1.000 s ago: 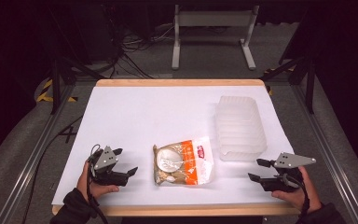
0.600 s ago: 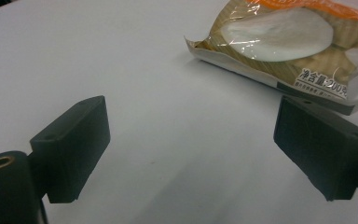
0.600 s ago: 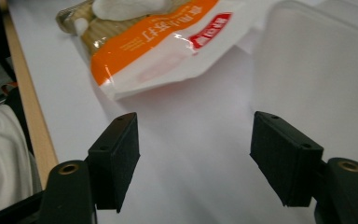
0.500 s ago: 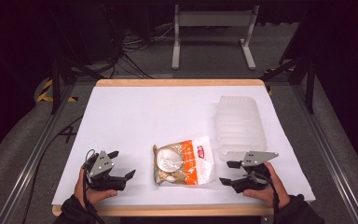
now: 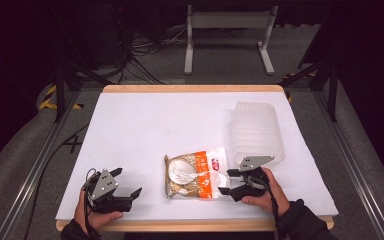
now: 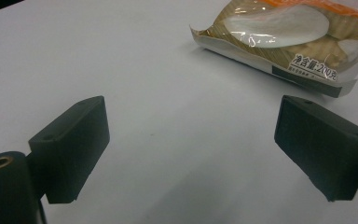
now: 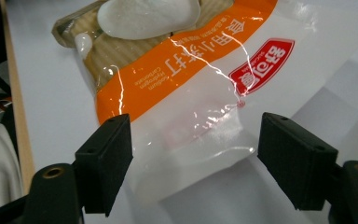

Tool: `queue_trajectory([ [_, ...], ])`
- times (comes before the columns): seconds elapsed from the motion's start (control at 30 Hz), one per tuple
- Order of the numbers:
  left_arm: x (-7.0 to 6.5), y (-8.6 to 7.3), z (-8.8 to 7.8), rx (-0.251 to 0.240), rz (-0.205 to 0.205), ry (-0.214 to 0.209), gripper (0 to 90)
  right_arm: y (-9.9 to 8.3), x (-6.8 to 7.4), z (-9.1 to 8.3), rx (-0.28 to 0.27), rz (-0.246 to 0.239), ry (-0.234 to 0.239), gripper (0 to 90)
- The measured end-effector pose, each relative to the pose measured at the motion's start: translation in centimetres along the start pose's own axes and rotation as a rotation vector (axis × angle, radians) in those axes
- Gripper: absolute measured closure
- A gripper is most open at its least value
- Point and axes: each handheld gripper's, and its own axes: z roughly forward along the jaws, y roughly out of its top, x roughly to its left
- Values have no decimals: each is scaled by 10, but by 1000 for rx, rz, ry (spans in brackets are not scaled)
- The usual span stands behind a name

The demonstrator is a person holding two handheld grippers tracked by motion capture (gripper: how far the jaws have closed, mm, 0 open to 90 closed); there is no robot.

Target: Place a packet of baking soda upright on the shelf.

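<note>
Moved in from the lower right of the high view toward lower centre: the right hand-held gripper (image 5: 226, 182), now with its jaws right at the clear end of the snack bag (image 5: 196, 175), where half a second ago it sat well apart from it. Spread wide, holding nothing; in the right gripper view the bag's transparent edge (image 7: 186, 140) lies between the two black jaws, not yet pinched. Likely meaning: approach about done, closing on the bag's end comes next (a slippery film, so a shallow bite could slide off).

Barely shifted in the lower left of the high view: the left hand-held gripper (image 5: 128, 186), jaws wide apart and empty too, resting on the desk (image 5: 150, 125) and facing the bag's other end, which sits in the upper right of the left gripper view (image 6: 284, 42), near but apart from the jaws.

Counted, largest first:
- One desk, white-topped with a wooden edge, across the middle of the high view.
- One stack of translucent ridged trays (image 5: 256, 132), right of centre, just above the right hand-held gripper (number of trays in the stack too blurred to tell).
- One snack bag, orange band, pale round pieces inside, flat on the desk at lower centre.
- Two hand-held grippers, one each side of the bag.
</note>
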Motion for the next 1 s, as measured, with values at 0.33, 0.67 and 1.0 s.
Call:
queue_trajectory([
  [0.33,2,-3,1,5,0,-2,109,-5,-2,2,54,78,-53,268],
  [0.67,0,-1,6,18,11,-26,109,-4,5,8,32,110,26,261],
  [1.0,-2,1,7,15,14,-49,123,13,7,19,-10,102,12,392],
])
